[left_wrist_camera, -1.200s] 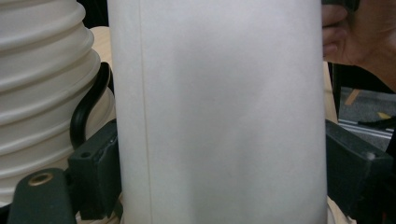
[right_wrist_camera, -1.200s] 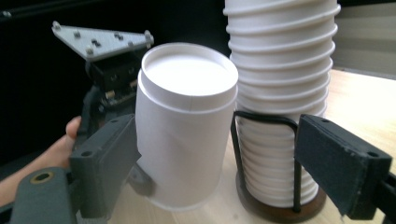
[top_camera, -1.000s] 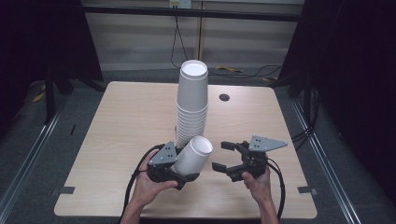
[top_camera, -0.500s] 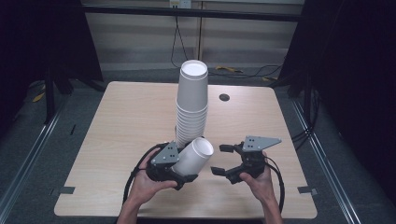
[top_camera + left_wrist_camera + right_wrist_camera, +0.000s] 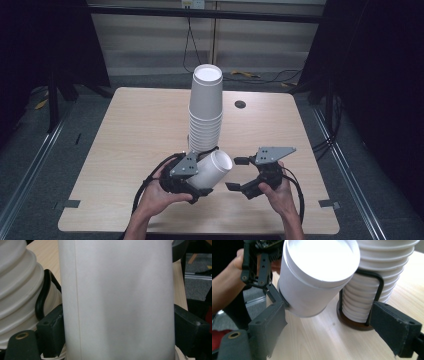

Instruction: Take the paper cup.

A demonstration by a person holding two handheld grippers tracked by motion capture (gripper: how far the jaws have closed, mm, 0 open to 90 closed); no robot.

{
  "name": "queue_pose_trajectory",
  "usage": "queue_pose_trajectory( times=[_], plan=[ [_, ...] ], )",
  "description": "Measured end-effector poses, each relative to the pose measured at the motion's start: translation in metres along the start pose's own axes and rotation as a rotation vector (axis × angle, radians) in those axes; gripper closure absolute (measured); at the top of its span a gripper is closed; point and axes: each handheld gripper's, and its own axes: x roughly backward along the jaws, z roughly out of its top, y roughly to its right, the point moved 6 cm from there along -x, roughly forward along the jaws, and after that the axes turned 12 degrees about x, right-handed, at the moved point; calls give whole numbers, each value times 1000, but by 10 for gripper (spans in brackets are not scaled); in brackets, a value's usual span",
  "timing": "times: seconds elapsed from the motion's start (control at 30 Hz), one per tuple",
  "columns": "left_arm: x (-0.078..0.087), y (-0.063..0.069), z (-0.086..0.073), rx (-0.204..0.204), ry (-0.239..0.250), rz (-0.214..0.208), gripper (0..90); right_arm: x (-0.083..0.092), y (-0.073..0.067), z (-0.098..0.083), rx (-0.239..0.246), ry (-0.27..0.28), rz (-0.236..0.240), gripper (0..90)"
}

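The pale wooden table carries a tall stack of white paper cups in a black wire holder, keeping them upright. The left gripper clamps one white paper cup tilted sideways near the stack's base. The right gripper waits alongside, jaws spread, empty, presumably to receive it.
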Motion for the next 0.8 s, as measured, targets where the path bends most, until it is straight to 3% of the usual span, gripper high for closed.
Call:
queue_pose_trajectory(
  times=[0.53,0.8],
  plan=[
    [-10,1,2,-79,-121,11,138,2,1,-8,32,-109,33,146],
    [-18,4,-6,-103,-205,18,138,-4,0,-14,43,-207,74,145]
  ],
)
